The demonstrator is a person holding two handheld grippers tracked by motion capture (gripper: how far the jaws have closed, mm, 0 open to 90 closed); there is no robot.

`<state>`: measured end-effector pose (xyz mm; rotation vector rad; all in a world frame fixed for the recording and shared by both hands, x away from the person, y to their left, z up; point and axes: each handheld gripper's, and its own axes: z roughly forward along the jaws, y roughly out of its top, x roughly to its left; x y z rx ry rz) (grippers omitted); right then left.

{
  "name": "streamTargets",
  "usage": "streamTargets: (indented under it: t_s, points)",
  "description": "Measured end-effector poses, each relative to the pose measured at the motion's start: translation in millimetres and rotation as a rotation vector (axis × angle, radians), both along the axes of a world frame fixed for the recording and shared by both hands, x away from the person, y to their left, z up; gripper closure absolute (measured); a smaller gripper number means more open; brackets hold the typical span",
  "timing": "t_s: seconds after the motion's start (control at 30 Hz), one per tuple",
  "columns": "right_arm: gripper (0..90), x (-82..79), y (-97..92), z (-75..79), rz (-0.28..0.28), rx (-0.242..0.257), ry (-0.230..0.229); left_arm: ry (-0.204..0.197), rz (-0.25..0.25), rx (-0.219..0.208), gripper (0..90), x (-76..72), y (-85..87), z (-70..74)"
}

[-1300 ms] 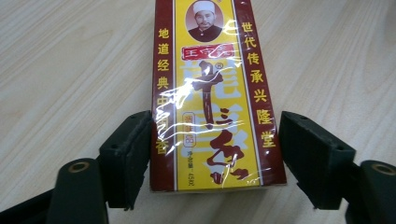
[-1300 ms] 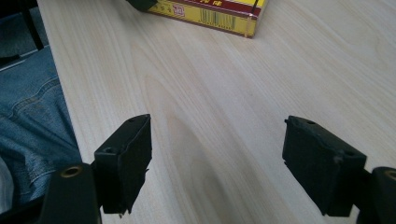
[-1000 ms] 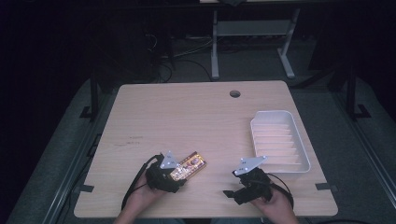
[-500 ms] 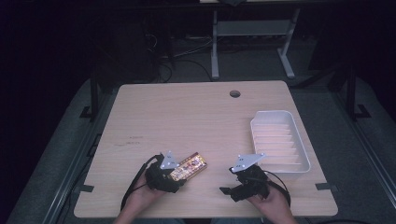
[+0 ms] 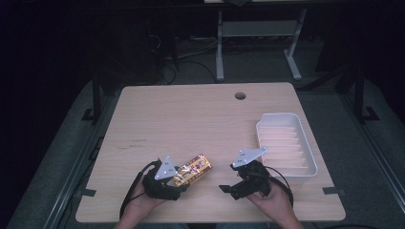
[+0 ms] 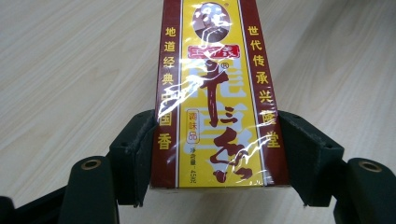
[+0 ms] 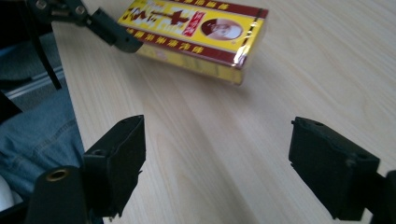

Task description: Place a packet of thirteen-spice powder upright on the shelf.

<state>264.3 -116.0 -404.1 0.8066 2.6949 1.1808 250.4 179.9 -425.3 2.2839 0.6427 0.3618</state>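
Two tongs: left [image 6: 212, 154] clamps a glossy yellow-and-maroon box [image 6: 215, 93], right [image 7: 217, 163] gapes empty.

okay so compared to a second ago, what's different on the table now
Little has changed. The right gripper has edged slightly left, toward the yellow box, its jaws open and empty. The left gripper stays clamped on the box's near end. The white tray has not moved.
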Motion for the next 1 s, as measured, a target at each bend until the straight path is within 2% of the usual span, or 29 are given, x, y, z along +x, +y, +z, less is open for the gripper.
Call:
streamTargets:
  t_s: [0.07, 0.27, 0.53, 1.0]
  points:
    - [15.6, 4.7, -0.1, 2.2, 0.0, 0.025, 0.026, -0.01, -0.007, -0.004, 32.7, -2.4, 0.4, 1.7]
    - [14.7, 13.5, 7.5, 5.4, 0.0, 0.069, 0.057, -0.026, -0.032, -0.008, 32.8, -8.0, -1.8, 5.2]
    - [17.1, 20.9, 19.5, -0.7, 0.005, 0.067, 0.107, -0.035, -0.053, -0.012, 32.8, -12.9, -8.3, 5.9]
    - [17.9, 23.3, 19.3, -6.5, -0.012, 0.073, 0.127, -0.042, -0.074, -0.015, 32.9, -15.2, -14.0, 5.7]
